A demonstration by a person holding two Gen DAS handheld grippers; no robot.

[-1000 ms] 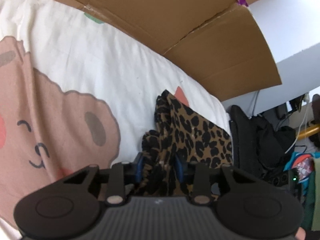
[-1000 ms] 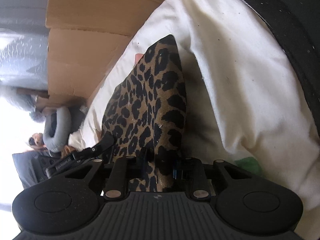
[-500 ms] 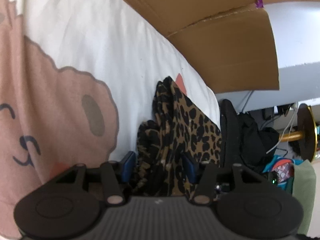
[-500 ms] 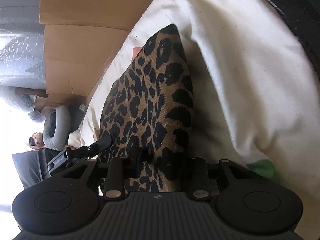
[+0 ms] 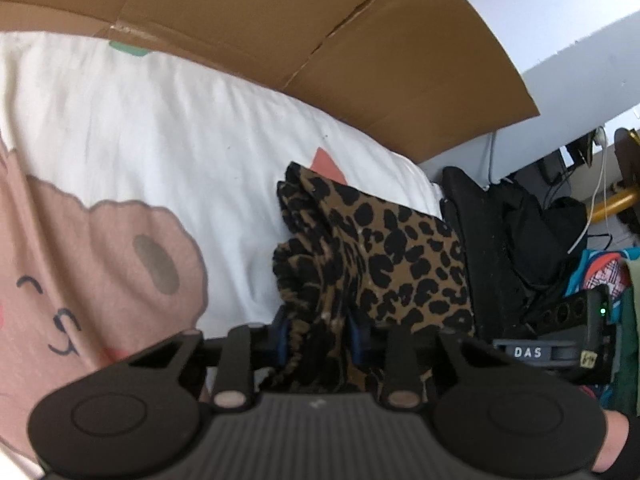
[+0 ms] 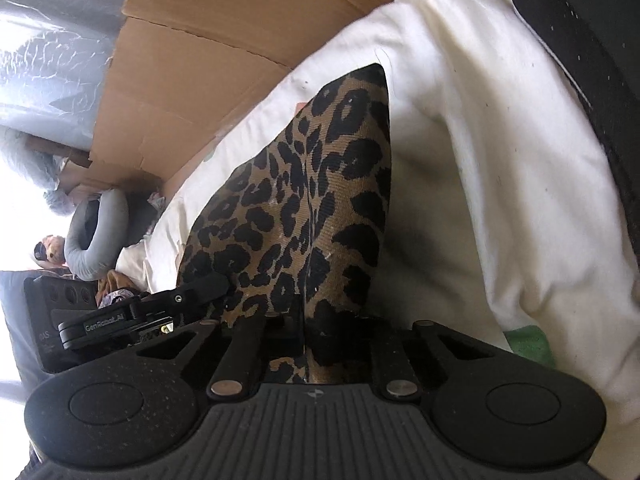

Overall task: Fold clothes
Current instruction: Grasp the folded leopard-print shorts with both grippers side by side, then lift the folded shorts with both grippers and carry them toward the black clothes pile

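Observation:
A folded leopard-print garment [image 5: 392, 248] lies on the white bed sheet [image 5: 180, 128] near its right edge. My left gripper [image 5: 318, 340] has its blue pads on either side of the garment's bunched near edge, and its jaws are closing with the cloth pressed between them. In the right wrist view the same garment [image 6: 320, 184] rises as a ridge from my right gripper [image 6: 320, 328]. Those jaws are closing too and pinch the fold; cloth hides the right finger. Each gripper shows at the edge of the other's view.
A pink bear print [image 5: 80, 280] covers the sheet's left part. Flattened cardboard [image 5: 320, 20] stands behind the bed. Black bags and cables [image 5: 512, 240] crowd the floor to the right. A grey neck pillow [image 6: 96, 232] lies beyond the bed. A hand [image 5: 616, 440] shows at the lower right.
Both grippers' jaws stood wider half a second ago and have narrowed onto the leopard cloth again. Both views have shifted slightly, with the garment still in front of each gripper.

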